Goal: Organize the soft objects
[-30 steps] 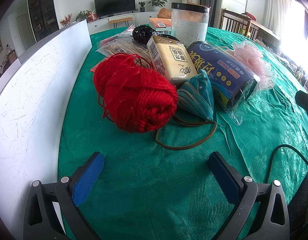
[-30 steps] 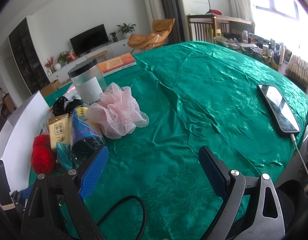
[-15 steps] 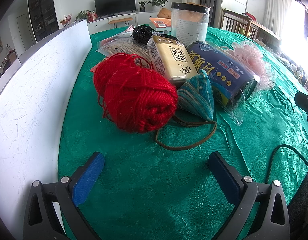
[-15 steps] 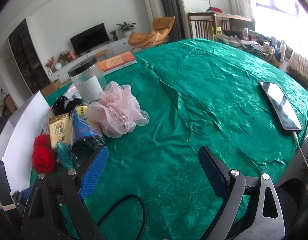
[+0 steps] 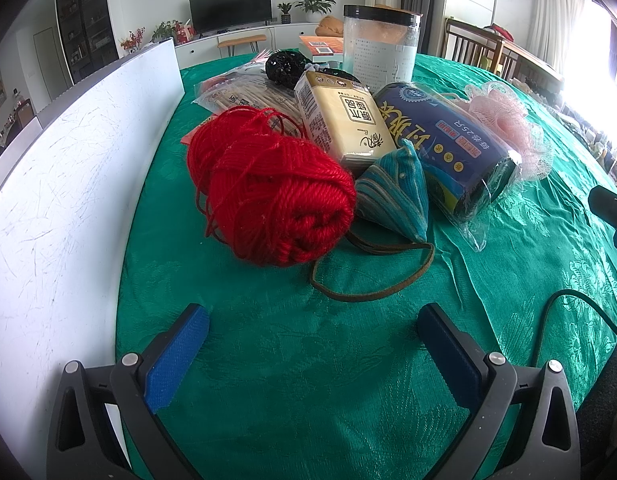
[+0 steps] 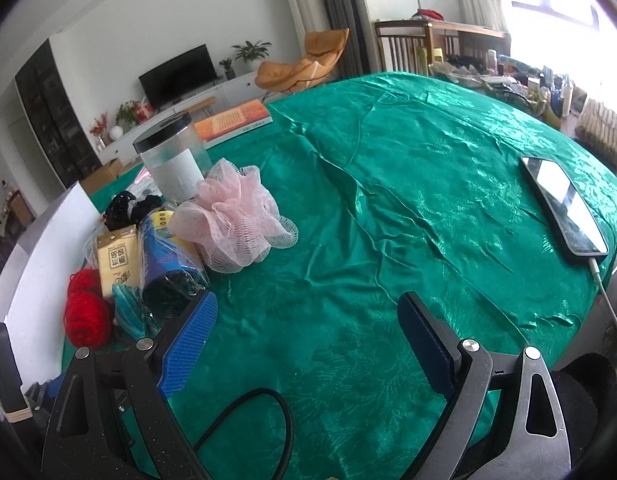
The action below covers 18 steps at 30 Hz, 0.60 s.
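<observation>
A red yarn ball (image 5: pixel 268 196) lies on the green tablecloth (image 5: pixel 308 360), just ahead of my open, empty left gripper (image 5: pixel 312 340). Beside it lie a striped teal pouch (image 5: pixel 396 196) with a brown cord, a gold tissue pack (image 5: pixel 344 120), a blue bagged roll (image 5: pixel 444 148) and a pink mesh sponge (image 5: pixel 504 128). In the right wrist view the sponge (image 6: pixel 232 220), roll (image 6: pixel 168 264) and yarn (image 6: pixel 86 312) sit far left of my open, empty right gripper (image 6: pixel 308 332).
A white board (image 5: pixel 56 208) stands along the left. A clear jar with a black lid (image 5: pixel 380 52), a black scrunchie (image 5: pixel 284 68) and a bag of sticks (image 5: pixel 244 100) sit behind the pile. A phone (image 6: pixel 564 208) on a cable lies at the right.
The left gripper has not moved. The right gripper's view has shifted slightly, with the pile and phone sitting a little lower in frame.
</observation>
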{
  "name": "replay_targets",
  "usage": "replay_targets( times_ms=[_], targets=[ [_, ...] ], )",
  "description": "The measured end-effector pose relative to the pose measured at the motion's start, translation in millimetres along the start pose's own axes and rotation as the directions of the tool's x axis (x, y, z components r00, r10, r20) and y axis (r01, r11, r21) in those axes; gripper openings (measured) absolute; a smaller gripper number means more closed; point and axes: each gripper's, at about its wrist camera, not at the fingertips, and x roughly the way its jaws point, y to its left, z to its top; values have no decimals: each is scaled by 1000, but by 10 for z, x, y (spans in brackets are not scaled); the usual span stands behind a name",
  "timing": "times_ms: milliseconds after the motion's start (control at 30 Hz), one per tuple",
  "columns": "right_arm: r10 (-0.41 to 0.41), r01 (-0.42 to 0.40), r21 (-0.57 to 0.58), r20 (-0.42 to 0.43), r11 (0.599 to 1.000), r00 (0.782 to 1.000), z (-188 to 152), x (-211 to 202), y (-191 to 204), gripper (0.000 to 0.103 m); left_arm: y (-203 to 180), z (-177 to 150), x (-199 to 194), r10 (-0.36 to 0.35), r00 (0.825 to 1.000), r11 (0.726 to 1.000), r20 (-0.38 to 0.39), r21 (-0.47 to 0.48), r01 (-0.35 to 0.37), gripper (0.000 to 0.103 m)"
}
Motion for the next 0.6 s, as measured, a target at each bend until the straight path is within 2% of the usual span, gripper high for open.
replay_targets(
  times_ms=[600],
  targets=[
    [9,-8,17,-7,1000,1000,81,59,-101,93,-2,-1,2,0,1000,1000,-1,1,0,103]
  ],
)
